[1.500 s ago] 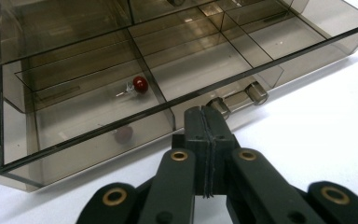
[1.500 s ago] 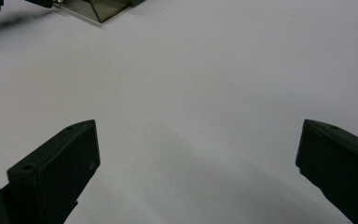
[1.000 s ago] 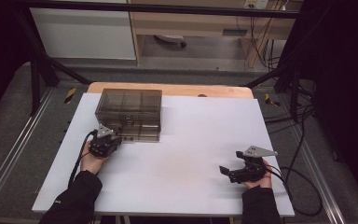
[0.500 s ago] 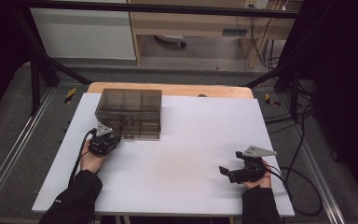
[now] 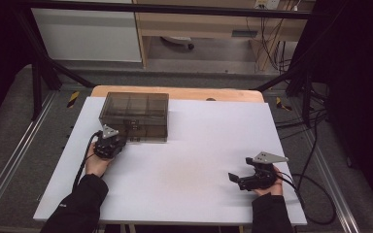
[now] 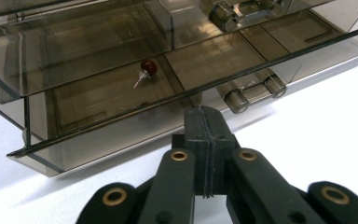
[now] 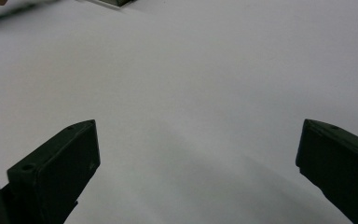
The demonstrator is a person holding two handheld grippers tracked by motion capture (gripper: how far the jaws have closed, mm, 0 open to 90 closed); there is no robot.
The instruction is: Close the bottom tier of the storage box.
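Note:
A smoky see-through drawer box [image 5: 134, 115] stands at the table's back left. In the left gripper view a red-headed pin [image 6: 148, 69] lies inside its lower drawer [image 6: 121, 95], behind the clear front. The lower drawer's handle [image 6: 250, 89] sits just right of my left gripper [image 6: 204, 116], whose jaws are shut together with nothing between them, tips close to the drawer front. In the high view my left gripper [image 5: 116, 140] rests at the box's front left corner. My right gripper [image 5: 238, 179] lies open on the bare white tabletop at the front right, jaws wide apart [image 7: 198, 135] and empty.
The white table [image 5: 189, 160] has a wooden strip [image 5: 175, 92] along its far edge. An upper drawer handle [image 6: 233, 11] shows above the lower one. Cables [image 5: 311, 194] trail off the table's right side. Dark frame bars cross behind the table.
My left gripper has crept slightly toward the drawer box. The right gripper and the box have stayed in place.

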